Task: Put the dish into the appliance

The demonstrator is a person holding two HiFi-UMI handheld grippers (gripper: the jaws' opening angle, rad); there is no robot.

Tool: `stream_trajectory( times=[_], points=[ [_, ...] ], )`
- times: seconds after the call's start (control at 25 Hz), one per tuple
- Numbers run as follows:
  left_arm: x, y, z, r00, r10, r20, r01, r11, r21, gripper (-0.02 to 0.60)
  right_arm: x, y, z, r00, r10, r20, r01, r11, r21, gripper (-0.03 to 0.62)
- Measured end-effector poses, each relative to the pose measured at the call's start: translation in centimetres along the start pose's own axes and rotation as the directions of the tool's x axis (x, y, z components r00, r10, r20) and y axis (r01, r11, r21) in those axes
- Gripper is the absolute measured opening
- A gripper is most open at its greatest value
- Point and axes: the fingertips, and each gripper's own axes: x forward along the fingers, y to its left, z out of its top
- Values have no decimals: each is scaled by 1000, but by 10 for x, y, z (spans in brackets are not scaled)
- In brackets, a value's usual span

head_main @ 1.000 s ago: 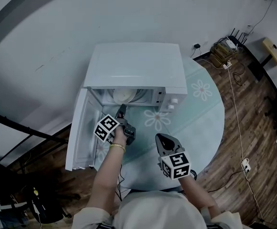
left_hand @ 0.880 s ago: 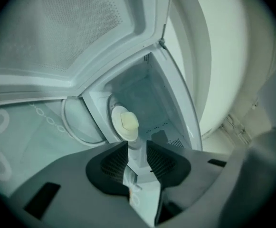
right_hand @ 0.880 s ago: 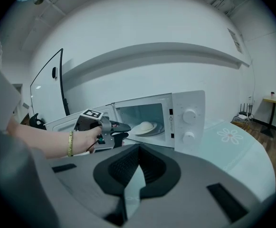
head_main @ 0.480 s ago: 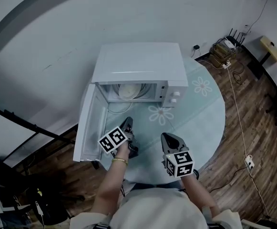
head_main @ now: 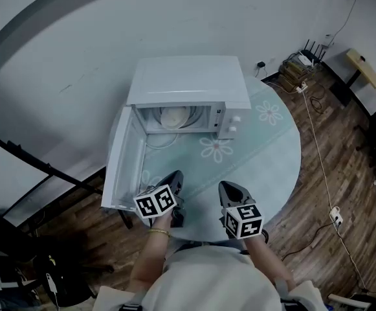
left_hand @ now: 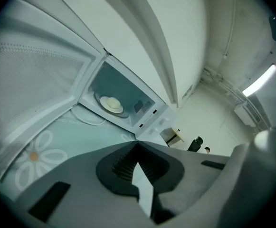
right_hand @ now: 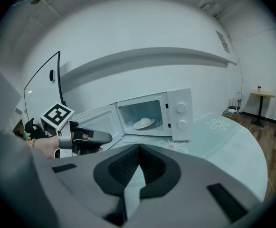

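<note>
The white microwave [head_main: 188, 86] stands at the back of the round table [head_main: 272, 161], its door [head_main: 120, 167] swung open to the left. A pale dish [head_main: 173, 117] lies inside on the turntable; the left gripper view shows the dish [left_hand: 111, 103] and the right gripper view shows the dish [right_hand: 144, 123] too. My left gripper [head_main: 175, 179] hovers near the table's front edge, just right of the door, shut and empty. My right gripper [head_main: 227, 189] is beside it, also shut with nothing held. Both are well clear of the microwave opening.
The open door hangs over the table's left edge. A flowered teal cloth covers the table. On the wooden floor to the right lie cables [head_main: 317, 122], a router [head_main: 316, 49] and a small side table [head_main: 364, 67]. A white wall runs behind the microwave.
My left gripper has drawn back out of the microwave mouth toward the table's front edge and its jaws have shut. The dish stays inside. The right gripper has barely moved.
</note>
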Motion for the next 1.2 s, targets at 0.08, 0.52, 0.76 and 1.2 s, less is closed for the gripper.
stream_trajectory(
  times=[0.08, 0.52, 0.76, 1.2],
  points=[
    [-11, -4, -4, 1000, -9, -16, 9, 1000, 25, 11, -4, 3, -3, 1000, 1, -1, -1, 1000, 5, 5],
    [-52, -11, -34, 996, -39, -79, 45, 997, 64, 11, -21, 18, -15, 1000, 18, -12, -18, 1000, 22, 5],
    [-56, -9, -42, 995, -44, -94, 49, 997, 57, 11, -24, 28, -20, 999, 38, -22, -38, 999, 10, 5],
    [-52, -12, -37, 995, -58, -84, 62, 997, 44, 11, -24, 34, -15, 998, 53, -16, -53, 999, -8, 5]
  ],
)
